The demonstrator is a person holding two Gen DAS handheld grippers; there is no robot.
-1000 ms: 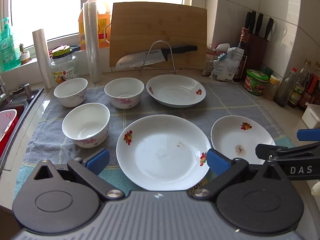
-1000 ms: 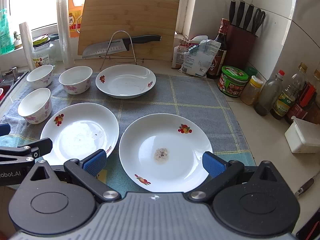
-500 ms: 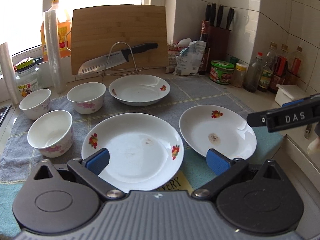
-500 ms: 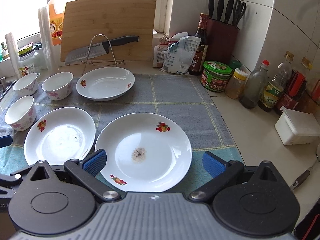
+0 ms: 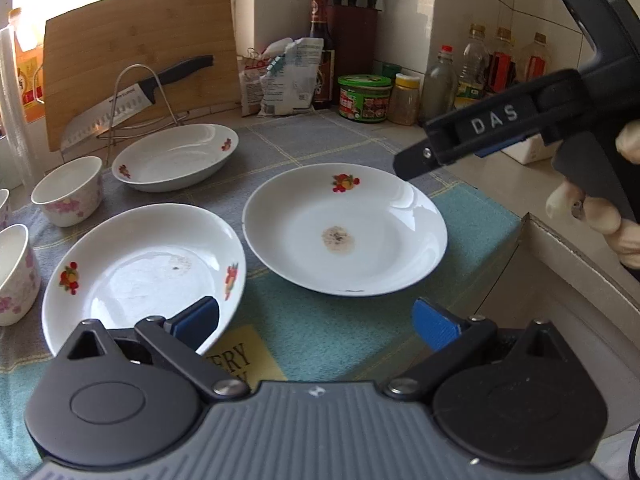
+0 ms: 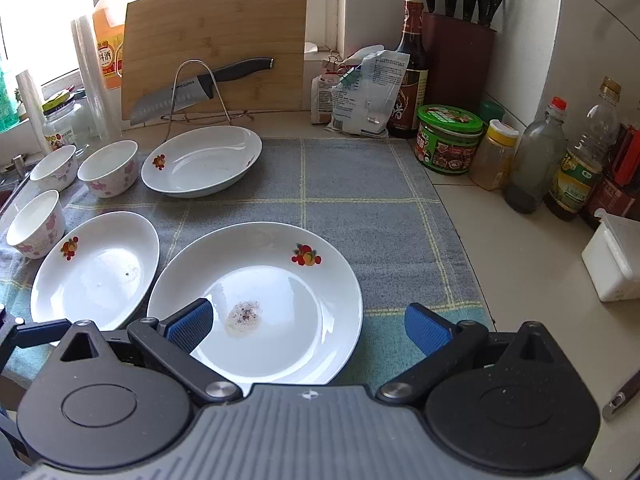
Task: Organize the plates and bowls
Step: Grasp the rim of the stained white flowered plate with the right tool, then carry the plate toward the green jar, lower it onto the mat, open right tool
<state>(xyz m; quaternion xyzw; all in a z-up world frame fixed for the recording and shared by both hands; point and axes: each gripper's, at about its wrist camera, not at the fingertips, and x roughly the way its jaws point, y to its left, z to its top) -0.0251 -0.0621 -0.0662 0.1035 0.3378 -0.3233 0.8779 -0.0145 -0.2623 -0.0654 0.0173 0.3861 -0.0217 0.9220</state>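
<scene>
The right gripper [image 6: 306,322] hangs low at the near edge of the towel [image 6: 360,184] with its blue pads spread wide and holding nothing; its left pad sits over the near-left part of the stained plate [image 6: 256,300], while the right pad lies off the plate's right rim, so the rim runs between the jaws rather than square to them. That plate lies straight ahead of and under this gripper, which makes the right hand clearly the nearer one to it. The left gripper [image 5: 316,322] is likewise spread and empty, its left pad over the near-right rim of the second plate [image 5: 140,268], just left of the stained one; the two rims nearly meet. Being round, the plates offer no long axis; what matters is which rim edge faces the pads. Farther back on the towel lies a third plate [image 6: 200,164], and to the far left stand three flowered bowls [image 6: 108,172], apart from one another, none stacked yet.
</scene>
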